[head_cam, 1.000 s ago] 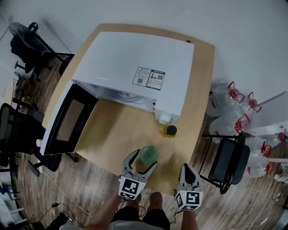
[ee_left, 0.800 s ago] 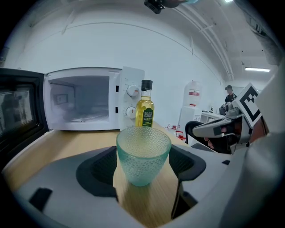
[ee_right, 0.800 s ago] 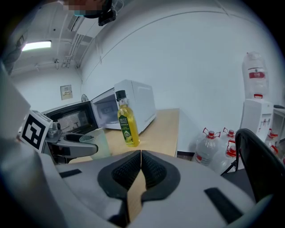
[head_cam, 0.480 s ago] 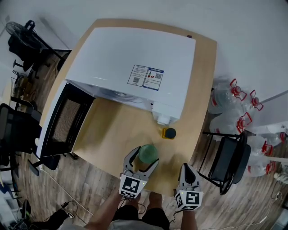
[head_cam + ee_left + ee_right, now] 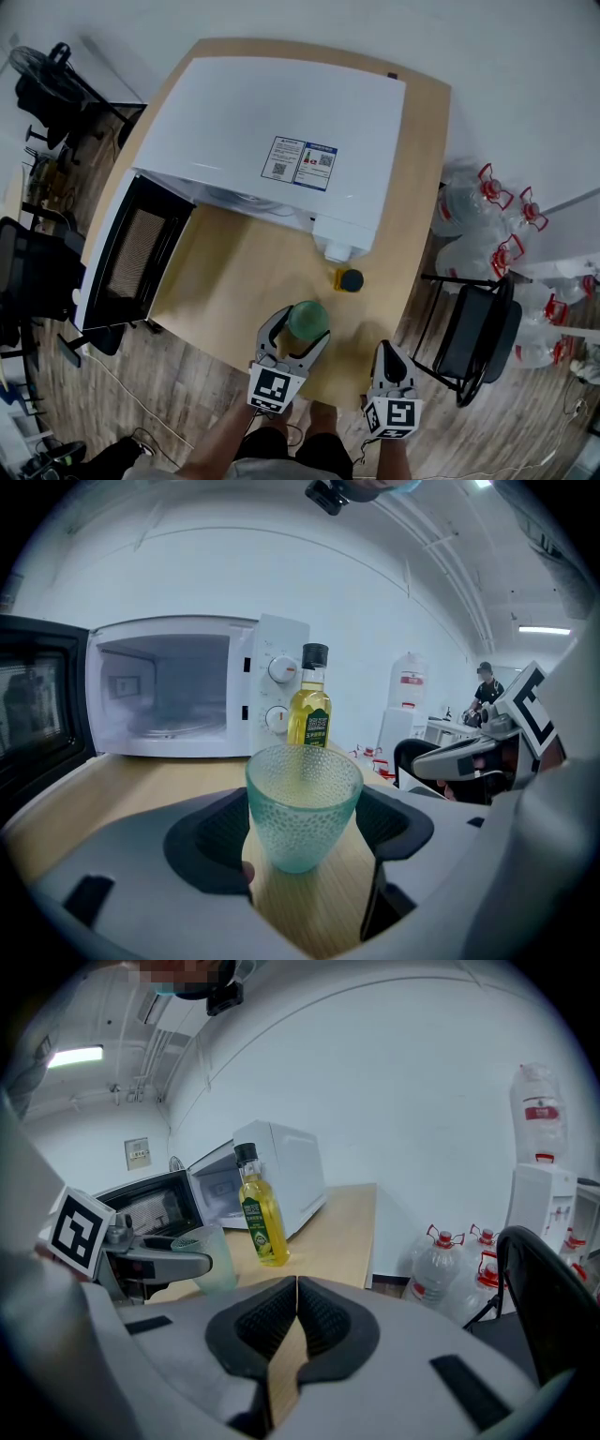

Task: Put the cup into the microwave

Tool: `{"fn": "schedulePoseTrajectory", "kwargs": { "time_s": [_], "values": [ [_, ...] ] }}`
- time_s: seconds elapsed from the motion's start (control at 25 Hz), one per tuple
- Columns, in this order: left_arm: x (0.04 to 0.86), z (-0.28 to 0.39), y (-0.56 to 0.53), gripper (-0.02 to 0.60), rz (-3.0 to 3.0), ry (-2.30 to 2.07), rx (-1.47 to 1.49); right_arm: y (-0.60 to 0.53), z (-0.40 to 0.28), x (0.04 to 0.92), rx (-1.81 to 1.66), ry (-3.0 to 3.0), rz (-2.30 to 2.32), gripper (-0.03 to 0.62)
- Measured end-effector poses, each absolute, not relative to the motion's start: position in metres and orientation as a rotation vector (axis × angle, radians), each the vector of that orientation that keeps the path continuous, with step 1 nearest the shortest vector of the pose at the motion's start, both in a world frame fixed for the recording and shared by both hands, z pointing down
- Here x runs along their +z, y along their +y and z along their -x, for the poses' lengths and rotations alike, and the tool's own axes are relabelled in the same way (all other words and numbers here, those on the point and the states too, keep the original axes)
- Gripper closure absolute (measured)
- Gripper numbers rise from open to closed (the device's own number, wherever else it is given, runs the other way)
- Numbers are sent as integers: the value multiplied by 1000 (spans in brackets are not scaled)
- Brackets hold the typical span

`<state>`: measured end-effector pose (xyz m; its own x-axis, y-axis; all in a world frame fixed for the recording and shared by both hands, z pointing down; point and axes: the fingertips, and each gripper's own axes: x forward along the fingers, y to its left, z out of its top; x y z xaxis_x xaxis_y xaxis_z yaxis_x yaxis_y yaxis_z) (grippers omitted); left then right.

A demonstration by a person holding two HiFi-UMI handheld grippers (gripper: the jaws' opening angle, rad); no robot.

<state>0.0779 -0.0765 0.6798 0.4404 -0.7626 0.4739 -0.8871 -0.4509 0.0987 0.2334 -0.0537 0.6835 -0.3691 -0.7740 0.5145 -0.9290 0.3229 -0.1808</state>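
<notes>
As the left tool (image 5: 300,330) clasps the cup (image 5: 302,803), a bottle (image 5: 310,710) stands beyond

Pale green dimpled glass cup (image 5: 302,803): translucent, pebbled outside, glossy. White microwave (image 5: 281,122): smooth glossy casing, printed stickers (image 5: 302,161) on top. Light wood-grain tabletop (image 5: 253,272): smooth, matt. Clear plastic oil bottle (image 5: 309,714): glossy, with a black plastic cap. Left gripper (image 5: 302,832) and right gripper (image 5: 292,1321): matt grey plastic shells, black ribbed rubbery pads (image 5: 323,1321). Floor (image 5: 173,384): wood-look planks.
</notes>
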Motion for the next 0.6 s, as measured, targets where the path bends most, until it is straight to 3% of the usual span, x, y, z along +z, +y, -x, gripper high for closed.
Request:
{"fn": "schedulePoseTrajectory", "kwargs": {
  "time_s": [0.6],
  "values": [
    [642, -82, -79, 216, -2399, -1467, 517, -65, -236, 645, 564, -2332, -1524, 576]
  ]
}}
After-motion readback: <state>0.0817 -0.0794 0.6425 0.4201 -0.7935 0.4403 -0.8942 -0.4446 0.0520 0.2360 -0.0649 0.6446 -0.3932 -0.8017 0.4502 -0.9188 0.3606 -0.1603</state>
